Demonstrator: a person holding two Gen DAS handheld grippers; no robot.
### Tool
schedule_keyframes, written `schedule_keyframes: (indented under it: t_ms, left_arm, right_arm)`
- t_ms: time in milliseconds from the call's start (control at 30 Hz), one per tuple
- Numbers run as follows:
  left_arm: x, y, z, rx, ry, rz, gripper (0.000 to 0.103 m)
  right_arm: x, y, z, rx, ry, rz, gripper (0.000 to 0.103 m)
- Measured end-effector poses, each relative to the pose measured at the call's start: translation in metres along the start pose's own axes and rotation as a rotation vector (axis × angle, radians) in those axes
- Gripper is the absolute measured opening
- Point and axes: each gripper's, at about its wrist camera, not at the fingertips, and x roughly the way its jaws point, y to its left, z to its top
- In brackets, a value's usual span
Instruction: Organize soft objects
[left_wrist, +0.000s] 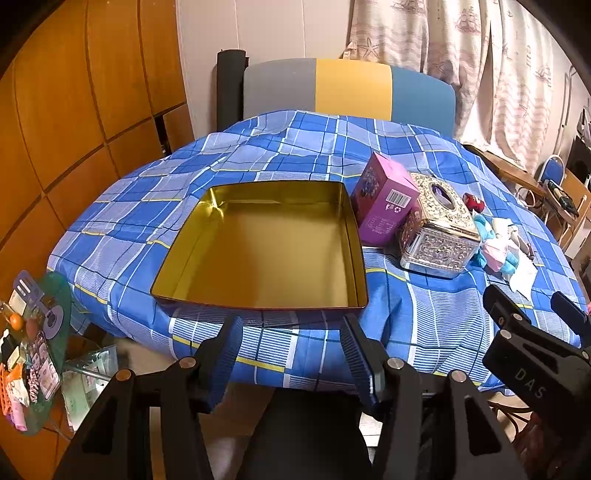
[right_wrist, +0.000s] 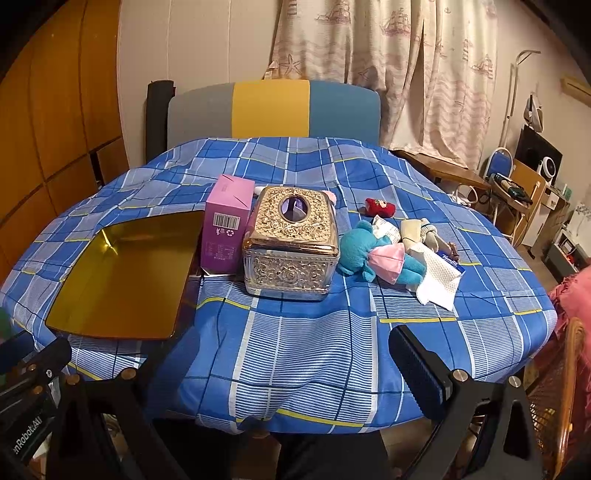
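A blue plush toy with a pink mask (right_wrist: 373, 256) lies on the table right of the ornate box; it also shows in the left wrist view (left_wrist: 493, 251). A beige plush (right_wrist: 415, 230), a small red plush (right_wrist: 380, 206) and a white tissue pack (right_wrist: 441, 277) lie near it. An open gold tin tray (left_wrist: 266, 247) sits empty at the left; it also shows in the right wrist view (right_wrist: 122, 277). My left gripper (left_wrist: 290, 354) is open and empty at the table's near edge, before the tray. My right gripper (right_wrist: 288, 373) is open and empty at the near edge.
An ornate gold and silver tissue box (right_wrist: 291, 245) and a purple carton (right_wrist: 225, 229) stand mid-table on the blue plaid cloth (right_wrist: 295, 350). A grey, yellow and blue chair back (right_wrist: 273, 109) stands behind the table. Cluttered shelves and a wicker chair (right_wrist: 561, 387) are at right.
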Motion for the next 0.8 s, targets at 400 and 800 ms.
schedule_keyframes:
  t_ms: [400,800]
  left_arm:
    - [0.001,0.0007,0.0002,0.004,0.002,0.003,0.056]
    - [0.003,-0.0013,-0.0001,0.004,0.006,0.004,0.056]
  right_arm:
    - [0.0019,-0.0007,-0.0004,-0.003,0.005,-0.002,0.103]
    - [0.0027,0.0001,-0.0009,-0.002,0.005,0.004,0.103]
